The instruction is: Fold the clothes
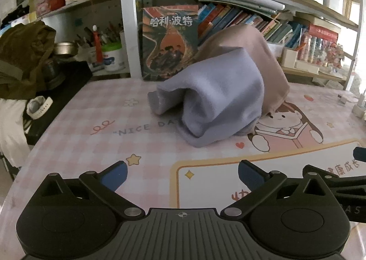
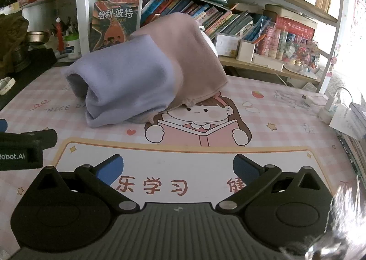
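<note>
A crumpled garment lies heaped on the desk mat, with a lavender part (image 1: 219, 97) in front and a beige-pink part (image 1: 258, 54) behind; it also shows in the right wrist view, lavender (image 2: 128, 79) and beige-pink (image 2: 189, 54). My left gripper (image 1: 182, 176) is open and empty, low over the mat, short of the garment. My right gripper (image 2: 178, 169) is open and empty, also short of the garment. The right gripper's body shows at the left wrist view's right edge (image 1: 343, 184), and the left gripper's body at the right wrist view's left edge (image 2: 22, 148).
A pink checked cartoon desk mat (image 2: 274, 123) covers the desk. Shelves with books (image 2: 228, 20) and a boxed book set (image 1: 169, 43) stand behind. An olive cloth heap (image 1: 22, 54) and pen cups (image 1: 109, 54) sit at the left. Chargers and cables (image 2: 329, 104) lie at the right.
</note>
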`<control>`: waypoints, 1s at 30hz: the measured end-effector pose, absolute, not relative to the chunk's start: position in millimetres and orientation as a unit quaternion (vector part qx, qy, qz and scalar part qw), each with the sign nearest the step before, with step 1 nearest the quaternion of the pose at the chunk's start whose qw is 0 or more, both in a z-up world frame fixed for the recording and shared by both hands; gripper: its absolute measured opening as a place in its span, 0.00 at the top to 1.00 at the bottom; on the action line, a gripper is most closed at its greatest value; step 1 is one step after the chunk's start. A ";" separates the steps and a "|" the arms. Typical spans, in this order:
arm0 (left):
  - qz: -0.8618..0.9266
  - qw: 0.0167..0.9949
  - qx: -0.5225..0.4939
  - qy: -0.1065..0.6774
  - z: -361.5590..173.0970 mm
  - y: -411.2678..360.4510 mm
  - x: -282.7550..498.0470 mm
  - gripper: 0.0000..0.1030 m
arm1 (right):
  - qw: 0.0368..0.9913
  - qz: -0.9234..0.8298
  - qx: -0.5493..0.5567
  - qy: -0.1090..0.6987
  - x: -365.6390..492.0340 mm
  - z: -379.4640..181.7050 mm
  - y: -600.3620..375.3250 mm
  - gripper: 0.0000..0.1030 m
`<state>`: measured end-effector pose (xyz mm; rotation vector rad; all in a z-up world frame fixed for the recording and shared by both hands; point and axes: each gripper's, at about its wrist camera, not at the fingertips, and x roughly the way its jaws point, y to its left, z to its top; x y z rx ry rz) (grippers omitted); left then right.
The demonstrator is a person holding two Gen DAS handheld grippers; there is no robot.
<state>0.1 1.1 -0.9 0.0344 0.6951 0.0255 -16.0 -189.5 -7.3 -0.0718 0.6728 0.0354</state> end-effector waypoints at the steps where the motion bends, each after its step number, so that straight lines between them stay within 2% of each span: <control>1: 0.016 0.940 0.018 0.342 -1.6 0.6 0.0 0.00 | 0.943 0.017 -0.036 0.329 -16.3 -8.0 -190.1 0.00; 30: 0.007 0.944 0.016 0.329 1.4 0.5 -5.6 0.00 | 0.945 0.035 -0.029 0.323 -18.6 -4.6 -188.0 0.00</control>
